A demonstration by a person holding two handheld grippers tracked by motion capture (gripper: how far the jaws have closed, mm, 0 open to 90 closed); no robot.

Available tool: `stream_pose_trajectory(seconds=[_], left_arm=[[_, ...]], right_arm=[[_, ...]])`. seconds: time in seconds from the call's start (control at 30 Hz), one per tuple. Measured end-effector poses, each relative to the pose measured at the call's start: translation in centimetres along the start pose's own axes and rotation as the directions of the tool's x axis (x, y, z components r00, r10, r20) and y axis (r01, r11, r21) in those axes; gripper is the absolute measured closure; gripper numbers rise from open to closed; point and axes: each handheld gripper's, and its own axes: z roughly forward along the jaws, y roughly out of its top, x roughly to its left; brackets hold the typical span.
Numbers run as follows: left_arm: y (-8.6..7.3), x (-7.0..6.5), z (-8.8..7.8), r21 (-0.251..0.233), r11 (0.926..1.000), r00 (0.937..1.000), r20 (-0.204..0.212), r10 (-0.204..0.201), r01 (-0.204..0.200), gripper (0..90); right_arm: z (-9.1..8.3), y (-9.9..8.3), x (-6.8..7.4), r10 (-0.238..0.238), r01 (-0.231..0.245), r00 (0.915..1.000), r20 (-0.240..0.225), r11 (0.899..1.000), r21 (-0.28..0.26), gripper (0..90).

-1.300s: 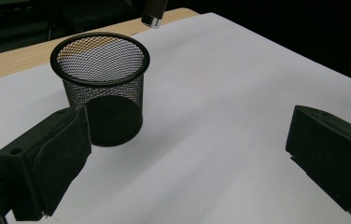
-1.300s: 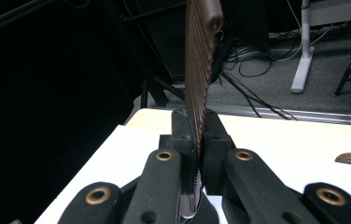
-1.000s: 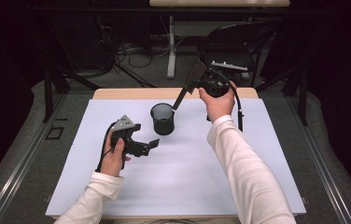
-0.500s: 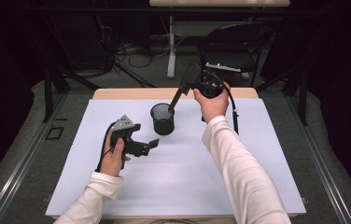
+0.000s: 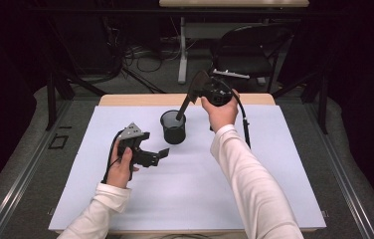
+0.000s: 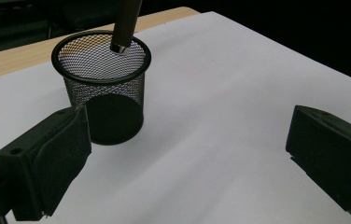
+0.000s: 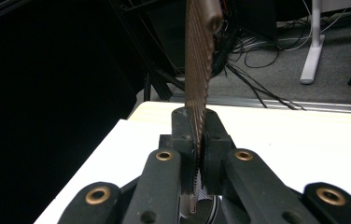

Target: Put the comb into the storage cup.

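Two hand-held grippers work over a bench (image 5: 125, 99) whose top is covered by a white sheet (image 5: 195, 194), the wooden edge showing along the far side; a black chair (image 5: 254, 50) and floor cables lie beyond it. Near the sheet's far middle stands an upright black mesh cup (image 5: 174, 127). The right gripper (image 5: 195, 92) is raised above and just beyond the cup, tilted down toward it, its fingers closed on a thin dark comb-like strip (image 5: 184, 107) whose lower end dips inside the cup's rim. The right gripper view shows what the high view cannot: fine teeth along the strip (image 7: 197, 70), clamped edge-on between the two finger pads (image 7: 183, 135), with the rest of the strip rising out of the top of that view. The left gripper view shows the strip's tip (image 6: 123, 28) hanging within the cup (image 6: 101, 88) mouth, short of the bottom, though contact with the mesh wall cannot be told. The left gripper (image 5: 157, 155) rests low over the sheet, near the cup on the person's side, its fingers (image 6: 47, 163) spread wide and holding nothing.
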Motion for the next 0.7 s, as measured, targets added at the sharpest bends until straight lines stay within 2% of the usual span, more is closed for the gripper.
stream_pose_trajectory(seconds=[0.7], left_arm=[[0.0, -0.1, 0.1, 0.005, 1.0, 1.0, 0.0, 0.004, -0.004, 0.4]], right_arm=[[1.5, -1.4, 0.4, 0.001, -0.001, 1.0, -0.001, 1.0, 0.017, 87.1]])
